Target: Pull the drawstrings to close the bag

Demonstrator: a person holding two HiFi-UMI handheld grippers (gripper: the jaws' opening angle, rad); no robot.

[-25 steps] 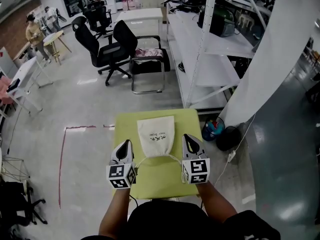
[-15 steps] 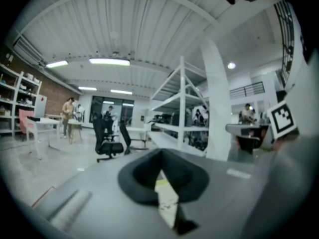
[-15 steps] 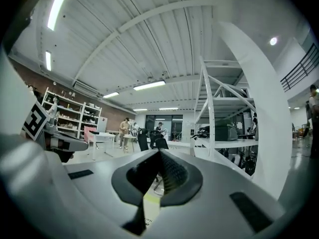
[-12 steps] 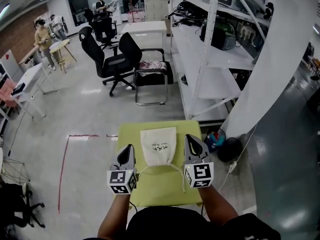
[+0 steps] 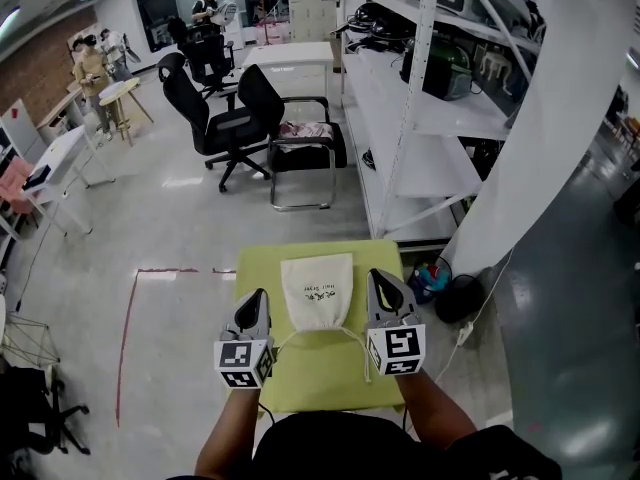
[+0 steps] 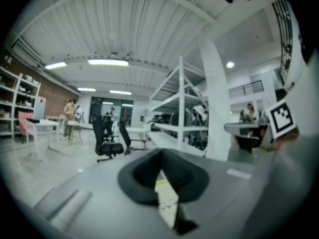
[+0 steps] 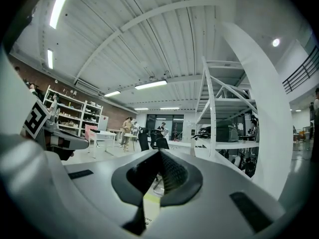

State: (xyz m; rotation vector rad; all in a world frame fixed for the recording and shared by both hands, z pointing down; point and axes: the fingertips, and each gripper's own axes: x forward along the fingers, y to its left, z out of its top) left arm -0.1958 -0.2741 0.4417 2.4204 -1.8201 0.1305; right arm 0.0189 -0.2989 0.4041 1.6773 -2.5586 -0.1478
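A cream drawstring bag (image 5: 317, 293) lies flat on the small yellow-green table (image 5: 322, 386), its mouth toward me. Thin white drawstrings (image 5: 352, 337) loop out from the mouth to both sides across the table. My left gripper (image 5: 257, 296) stands left of the bag and my right gripper (image 5: 378, 278) stands right of it, both pointing away from me. In the left gripper view the left gripper (image 6: 160, 154) has its jaws together at the tip with nothing between them. The right gripper (image 7: 159, 154) looks the same in its own view. Neither holds a string.
Black office chairs (image 5: 222, 118) stand on the floor beyond the table. A white shelving rack (image 5: 420, 98) and a white column (image 5: 540, 138) rise at the right. A dark bag (image 5: 462, 296) sits on the floor by the table's right side. Red tape (image 5: 125, 338) marks the floor at the left.
The head view has tilted up a little, so table and bag sit lower in the picture. Both grippers keep their places beside the bag, jaws still together.
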